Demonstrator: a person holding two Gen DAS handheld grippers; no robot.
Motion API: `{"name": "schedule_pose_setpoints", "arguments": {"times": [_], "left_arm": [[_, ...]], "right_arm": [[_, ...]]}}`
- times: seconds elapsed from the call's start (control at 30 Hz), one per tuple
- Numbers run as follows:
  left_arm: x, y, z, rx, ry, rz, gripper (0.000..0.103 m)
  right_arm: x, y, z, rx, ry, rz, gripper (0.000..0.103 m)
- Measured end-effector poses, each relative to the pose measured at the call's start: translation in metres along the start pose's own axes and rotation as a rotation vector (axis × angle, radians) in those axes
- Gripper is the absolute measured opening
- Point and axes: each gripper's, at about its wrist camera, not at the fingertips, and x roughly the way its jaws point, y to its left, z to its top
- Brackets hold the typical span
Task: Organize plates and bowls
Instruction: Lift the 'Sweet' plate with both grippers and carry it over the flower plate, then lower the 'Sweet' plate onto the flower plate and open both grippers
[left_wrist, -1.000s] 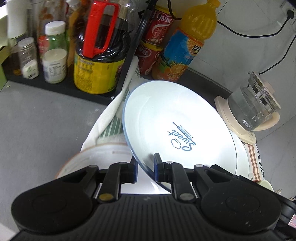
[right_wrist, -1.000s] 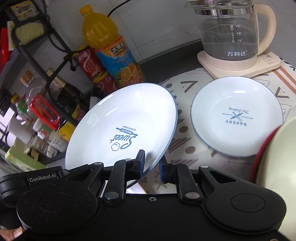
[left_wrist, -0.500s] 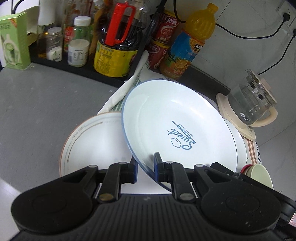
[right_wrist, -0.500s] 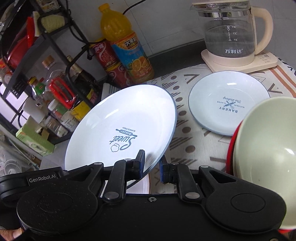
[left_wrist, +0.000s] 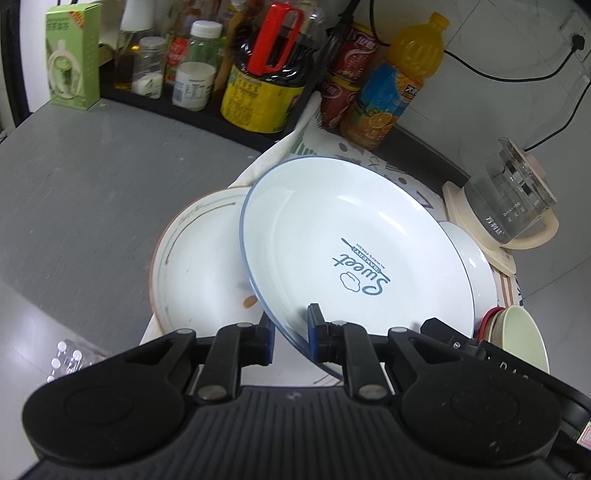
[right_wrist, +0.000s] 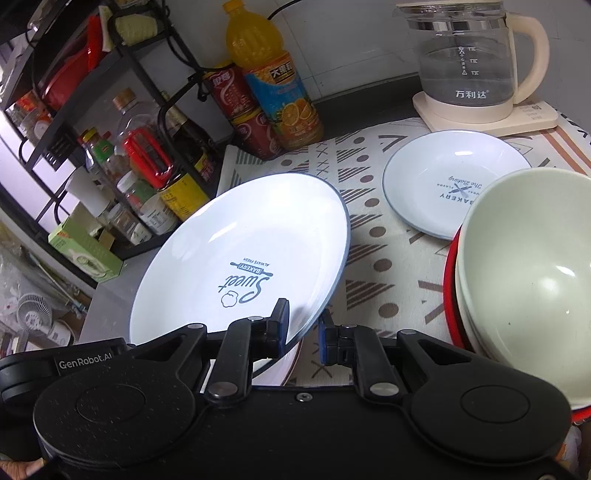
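White and blue-rimmed, the big round plate (left_wrist: 354, 254) hangs tilted over the brown-rimmed plate (left_wrist: 199, 266) on the surface, pinched at its near edge by both the left claw (left_wrist: 290, 328) and right claw (right_wrist: 303, 328). Level it, then lower slowly.

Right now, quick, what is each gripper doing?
Left gripper: closed on the rim of the Sweet Bakery plate.
Right gripper: closed on the same plate's rim.
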Motion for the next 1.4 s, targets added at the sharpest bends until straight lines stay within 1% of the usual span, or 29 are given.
{"name": "schedule_pose_setpoints", "arguments": {"times": [0.4, 0.63, 1.0, 1.13, 1.27, 1.4], "left_arm": [[0.002, 0.017, -0.010, -0.041, 0.036, 0.024, 0.016], [0.012, 0.022, -0.009, -0.061, 0.072, 0.020, 0.017], [0.020, 0.038, -0.008, -0.123, 0.135, 0.027, 0.018], [0.020, 0.039, -0.006, -0.113, 0.140, 0.033, 0.018], [0.021, 0.039, -0.002, -0.118, 0.170, 0.022, 0.019], [0.021, 0.040, 0.001, -0.117, 0.193, 0.037, 0.020]], "right_arm": [[0.008, 0.008, -0.012, -0.036, 0.040, 0.003, 0.015], [0.015, 0.012, -0.013, -0.058, 0.053, -0.023, 0.016], [0.027, 0.024, -0.013, -0.106, 0.078, -0.053, 0.016], [0.033, 0.028, -0.013, -0.117, 0.095, -0.063, 0.015], [0.036, 0.029, -0.014, -0.118, 0.103, -0.067, 0.015], [0.038, 0.029, -0.012, -0.114, 0.106, -0.070, 0.015]]}}
